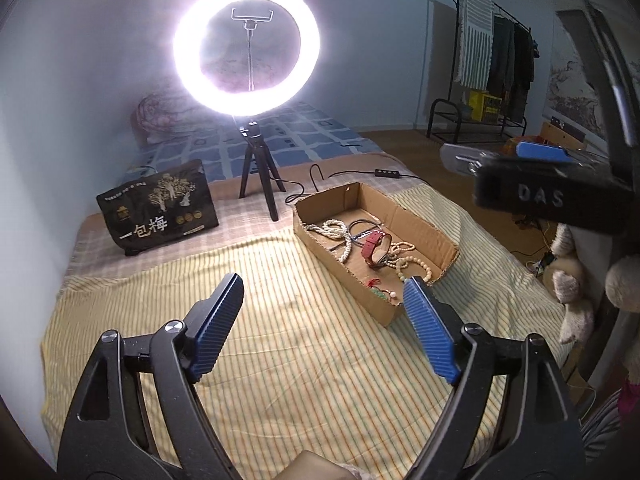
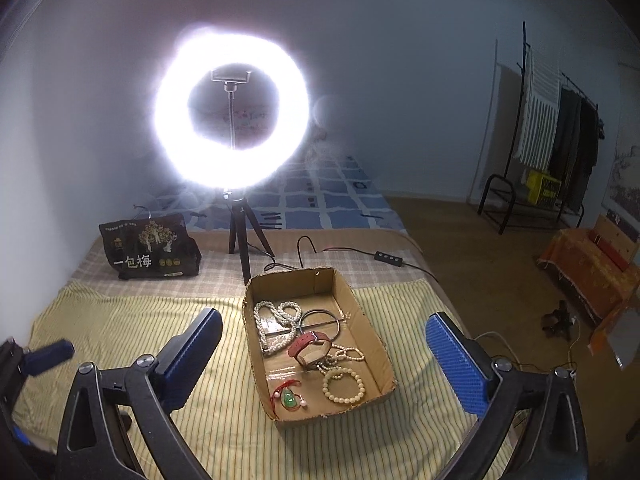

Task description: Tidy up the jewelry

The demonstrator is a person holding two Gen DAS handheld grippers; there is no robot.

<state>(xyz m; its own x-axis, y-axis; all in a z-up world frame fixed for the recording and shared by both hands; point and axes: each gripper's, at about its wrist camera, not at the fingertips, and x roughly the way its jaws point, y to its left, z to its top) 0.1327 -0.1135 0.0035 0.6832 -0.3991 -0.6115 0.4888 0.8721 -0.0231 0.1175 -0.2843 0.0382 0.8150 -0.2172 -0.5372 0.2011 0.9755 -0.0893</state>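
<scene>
Centrally in the right wrist view, a shallow cardboard box (image 2: 316, 344) sits on a yellow striped bedspread (image 2: 132, 320). Inside it lie a long pearl necklace (image 2: 276, 320) toward the upper left, a thin dark bangle (image 2: 320, 322) beside it, a red-strapped watch (image 2: 310, 346) in the middle, a cream bead bracelet (image 2: 344, 386) toward the lower right, and a green pendant on red cord (image 2: 289, 396) near the bottom edge.

Both tools hang above the bedspread with nothing between their blue pads. The right gripper (image 2: 320, 364) fills the lower part of its frame, jaws spread wide on either side of the box. The left gripper (image 1: 324, 324) is likewise released, its jaws apart in the lower middle of the left wrist view, where the box appears right of centre.

Behind the box, a glowing ring light (image 2: 232, 108) stands on a small tripod, with a dark snack bag (image 2: 150, 248) at mid left. A clothes rack (image 2: 560, 140) stands at the far right.
</scene>
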